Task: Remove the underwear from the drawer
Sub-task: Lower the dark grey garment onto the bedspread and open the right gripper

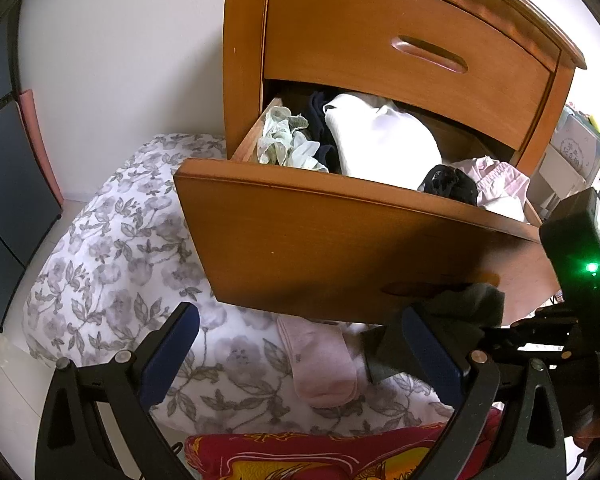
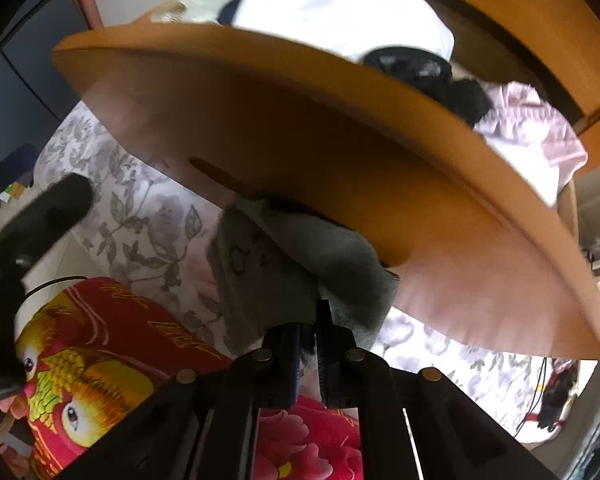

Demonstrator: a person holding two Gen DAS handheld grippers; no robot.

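The lower drawer (image 1: 340, 240) of a wooden chest stands pulled out over a bed. Inside lie pale green patterned underwear (image 1: 284, 140), a white garment (image 1: 380, 144), a black lace piece (image 1: 452, 186) and a pink garment (image 1: 500, 184). My right gripper (image 2: 310, 320) is shut on a grey-green piece of underwear (image 2: 292, 256), which hangs in front of and below the drawer front (image 2: 300, 140). The left wrist view shows that same grey-green piece (image 1: 460, 312) beside my left gripper (image 1: 300, 320), which is open with nothing between its blue pads (image 1: 172, 356). A pink piece (image 1: 320, 364) lies on the bed.
A floral duvet (image 1: 120, 240) covers the bed under the drawer. A red and gold cushion (image 1: 300, 456) lies at the near edge. The upper drawer (image 1: 400, 40) is closed. A dark cabinet (image 1: 8, 184) stands at the left, shelves (image 1: 576, 152) at the right.
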